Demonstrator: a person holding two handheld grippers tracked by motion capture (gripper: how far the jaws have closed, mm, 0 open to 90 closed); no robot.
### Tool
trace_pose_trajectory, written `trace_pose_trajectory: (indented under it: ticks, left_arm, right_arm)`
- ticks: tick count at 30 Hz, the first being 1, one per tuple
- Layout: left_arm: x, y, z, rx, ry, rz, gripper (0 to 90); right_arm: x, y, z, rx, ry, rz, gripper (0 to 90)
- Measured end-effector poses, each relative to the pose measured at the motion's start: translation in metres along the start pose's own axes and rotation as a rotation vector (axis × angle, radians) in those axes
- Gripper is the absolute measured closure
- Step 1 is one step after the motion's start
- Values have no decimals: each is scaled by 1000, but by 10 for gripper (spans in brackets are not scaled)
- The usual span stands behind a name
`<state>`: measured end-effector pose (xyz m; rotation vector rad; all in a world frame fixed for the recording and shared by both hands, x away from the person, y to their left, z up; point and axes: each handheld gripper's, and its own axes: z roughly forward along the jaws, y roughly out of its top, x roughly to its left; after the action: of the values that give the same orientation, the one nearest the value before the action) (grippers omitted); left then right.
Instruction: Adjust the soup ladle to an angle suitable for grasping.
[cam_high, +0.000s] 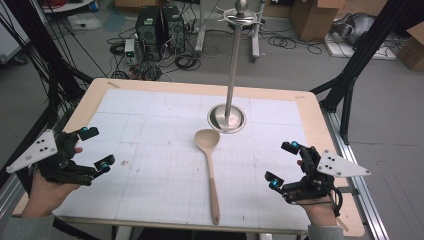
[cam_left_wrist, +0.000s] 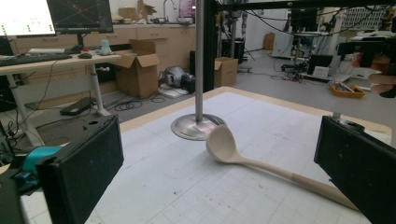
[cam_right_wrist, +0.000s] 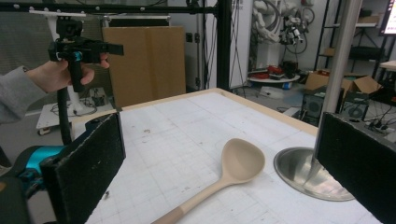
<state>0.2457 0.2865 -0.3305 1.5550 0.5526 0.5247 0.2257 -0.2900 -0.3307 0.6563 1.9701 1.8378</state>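
At centre frame of the high view, a beige wooden ladle (cam_high: 210, 167) lies flat on the white gridded mat (cam_high: 150, 150), bowl up-frame and just short of the round steel base of the utensil stand (cam_high: 227, 118), handle running down toward the near table edge. Whether bowl and base touch cannot be settled; they look narrowly apart. Judgement: the ladle is light, rigid and not fragile; its smooth handle may slip or roll, so a grip across the mid-handle, near the colour change, seems soundest. At lower left, the left gripper (cam_high: 94, 148) has its jaws spread wide, holding nothing. At lower right, the right gripper (cam_high: 283, 165) is likewise spread and empty. Both sit well apart from the ladle, one on either side.
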Motion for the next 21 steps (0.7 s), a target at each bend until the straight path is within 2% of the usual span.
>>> trace_pose_trajectory:
  ticks: [12, 21]
  left_arm:
    - [1, -4, 5, 17, 3, -8, 18]
    - [-1, -6, 3, 32, 0, -5, 18]
  right_arm:
    - [-3, -1, 0, 7, -7, -16, 1]
    - [-3, -1, 1, 15, -8, -4, 9]
